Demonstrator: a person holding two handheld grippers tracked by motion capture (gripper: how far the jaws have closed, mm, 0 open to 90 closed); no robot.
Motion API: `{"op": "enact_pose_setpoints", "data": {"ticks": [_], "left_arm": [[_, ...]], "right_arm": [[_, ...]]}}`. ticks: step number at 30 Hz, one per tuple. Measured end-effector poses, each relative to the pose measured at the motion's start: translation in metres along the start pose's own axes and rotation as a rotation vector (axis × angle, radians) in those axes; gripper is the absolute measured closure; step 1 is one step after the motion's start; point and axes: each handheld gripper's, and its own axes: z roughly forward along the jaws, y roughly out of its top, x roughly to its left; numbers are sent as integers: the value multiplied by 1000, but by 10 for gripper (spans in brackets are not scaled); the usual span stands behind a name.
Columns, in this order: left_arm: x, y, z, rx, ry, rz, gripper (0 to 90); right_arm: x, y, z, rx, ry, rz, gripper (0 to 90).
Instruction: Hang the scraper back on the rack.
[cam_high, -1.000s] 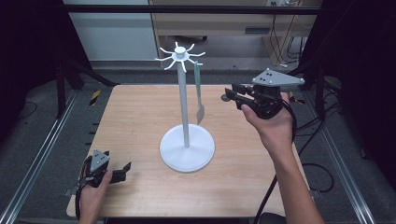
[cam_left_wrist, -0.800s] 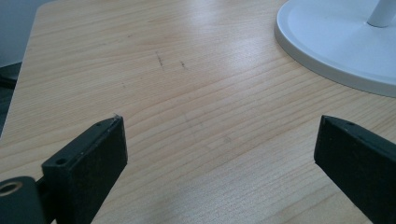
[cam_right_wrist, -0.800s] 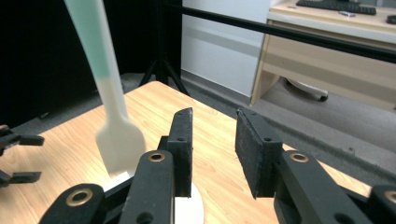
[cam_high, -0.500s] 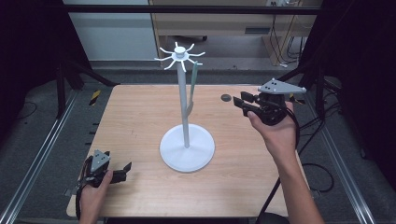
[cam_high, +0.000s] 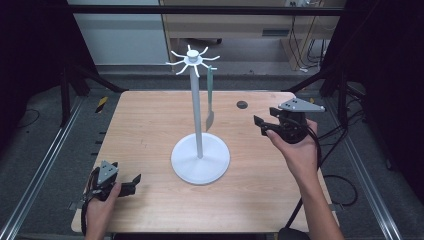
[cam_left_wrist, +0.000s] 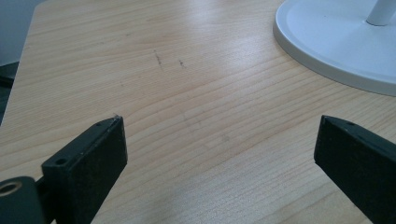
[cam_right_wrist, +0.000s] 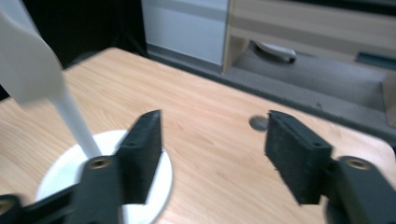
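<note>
White stand at frame centre: round flat base, thin pole, spoked hook crown. Slim grey-green spatula hangs from one hook, just right of the pole (blade clear of the base). Right gripper at right of frame: blocky black jaws have just been opening, nothing between them. Left gripper lower left, released, over the pale wood-grain surface.

Black grippers with grey three-cornered plates, blocky fingers, trailing cables
</note>
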Motion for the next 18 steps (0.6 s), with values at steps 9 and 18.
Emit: {"op": "enact_pose_setpoints", "data": {"ticks": [9, 18], "left_arm": [[1, 0, 1, 0, 3, -5, 21], [1, -1, 0, -1, 4, -5, 20]], "right_arm": [[-9, -48, 17, 72, -41, 44, 152], [-8, -95, 28, 119, -49, 67, 88]]}}
